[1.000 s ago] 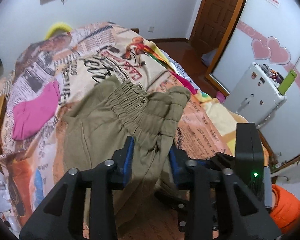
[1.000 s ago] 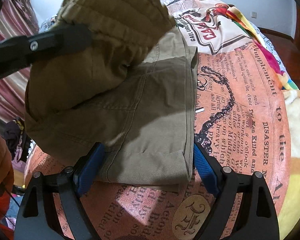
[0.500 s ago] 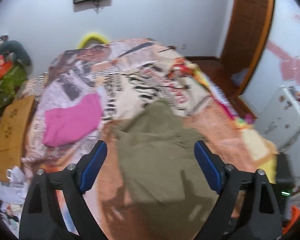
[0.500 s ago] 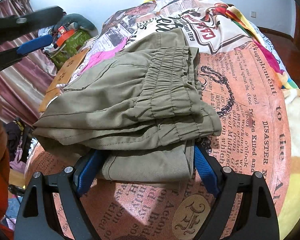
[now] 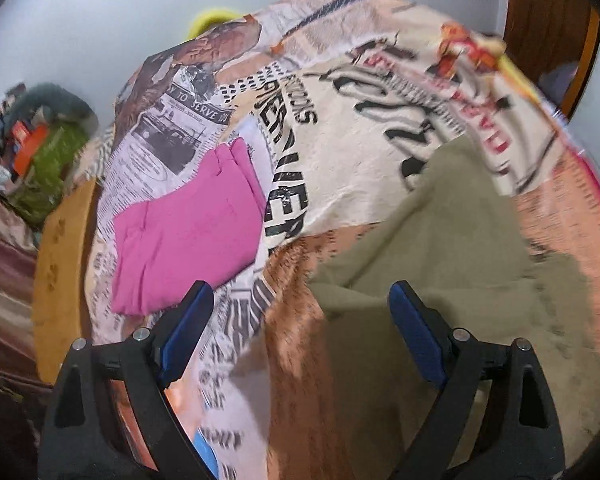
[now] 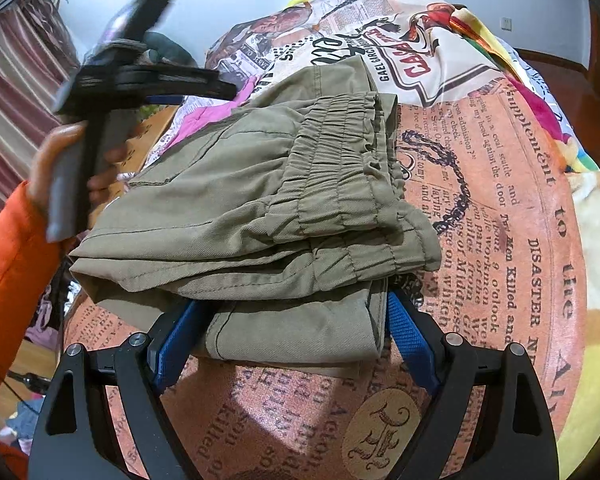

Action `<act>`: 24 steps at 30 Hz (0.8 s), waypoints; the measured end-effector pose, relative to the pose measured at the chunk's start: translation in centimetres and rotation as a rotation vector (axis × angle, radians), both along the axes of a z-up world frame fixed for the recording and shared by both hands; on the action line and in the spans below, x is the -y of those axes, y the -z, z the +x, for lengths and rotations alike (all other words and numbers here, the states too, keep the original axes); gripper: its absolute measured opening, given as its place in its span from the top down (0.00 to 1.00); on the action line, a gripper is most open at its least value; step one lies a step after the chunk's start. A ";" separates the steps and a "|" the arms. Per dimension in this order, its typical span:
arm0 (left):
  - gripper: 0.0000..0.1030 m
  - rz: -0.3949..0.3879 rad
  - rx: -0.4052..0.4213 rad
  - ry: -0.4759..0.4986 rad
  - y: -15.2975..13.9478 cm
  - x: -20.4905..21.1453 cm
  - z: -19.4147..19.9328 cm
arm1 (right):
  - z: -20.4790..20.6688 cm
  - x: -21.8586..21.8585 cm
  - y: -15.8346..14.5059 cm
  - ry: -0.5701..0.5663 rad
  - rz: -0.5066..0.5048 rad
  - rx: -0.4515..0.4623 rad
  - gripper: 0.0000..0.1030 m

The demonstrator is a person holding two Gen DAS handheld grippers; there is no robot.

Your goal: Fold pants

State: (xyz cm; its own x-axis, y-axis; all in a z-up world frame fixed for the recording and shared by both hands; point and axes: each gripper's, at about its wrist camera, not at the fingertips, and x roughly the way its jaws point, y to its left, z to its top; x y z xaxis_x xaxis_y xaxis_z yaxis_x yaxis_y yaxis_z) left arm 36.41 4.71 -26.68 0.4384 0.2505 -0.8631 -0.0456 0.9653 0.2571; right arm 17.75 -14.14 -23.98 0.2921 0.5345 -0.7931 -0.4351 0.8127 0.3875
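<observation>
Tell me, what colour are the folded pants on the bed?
The pants are olive green, a khaki shade. The right wrist view shows them best.

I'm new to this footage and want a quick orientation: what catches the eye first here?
The folded olive pants dominate, stacked on the loud newspaper-print bedspread, elastic waistband on top, with the right gripper open around their near edge. To the left, a folded pink garment lies on the same bedspread. The open left gripper holds nothing.

The bedspread (image 6: 500, 200) reads "DISASTER", "Supplement", "Killed" and (in the left wrist view) "TO SERVE".
</observation>
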 end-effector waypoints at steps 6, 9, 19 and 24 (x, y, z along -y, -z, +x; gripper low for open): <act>0.09 -0.018 -0.166 -0.007 5.0 -0.7 0.7 | 0.1 0.3 -0.2 -0.002 0.003 -0.007 0.17; 0.09 -0.055 -0.158 -0.010 4.7 -1.6 -0.3 | 0.1 0.9 -0.5 0.006 -0.007 -0.013 0.17; 0.09 0.054 -0.083 0.025 2.0 -1.7 -6.9 | -0.4 5.8 -2.3 0.159 -0.028 0.027 0.17; 0.09 0.006 -0.050 0.015 0.4 -2.4 -11.2 | -1.0 7.5 -4.0 0.216 -0.001 0.073 0.17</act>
